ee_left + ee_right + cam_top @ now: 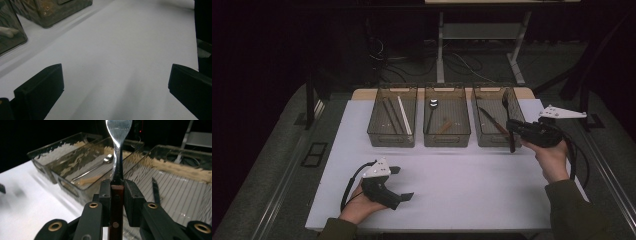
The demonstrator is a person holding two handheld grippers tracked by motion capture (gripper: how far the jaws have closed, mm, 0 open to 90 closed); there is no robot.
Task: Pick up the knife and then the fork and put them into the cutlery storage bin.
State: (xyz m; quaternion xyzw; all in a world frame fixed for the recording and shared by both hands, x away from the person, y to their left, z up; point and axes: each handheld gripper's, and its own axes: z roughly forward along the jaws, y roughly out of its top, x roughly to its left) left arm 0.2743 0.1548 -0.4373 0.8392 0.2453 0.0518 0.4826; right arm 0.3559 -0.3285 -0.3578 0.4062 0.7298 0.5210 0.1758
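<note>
Resting low on the white table [452, 185] nearest the person, the left gripper [401, 183] has its jaws spread wide with nothing between them. Farther off, the right gripper [512, 131] is clamped on the wooden handle of a fork [117, 167], holding it over the right bin [490, 141], where a knife [493, 122] lies. The middle bin [447, 138] holds a spoon [432, 112].
</note>
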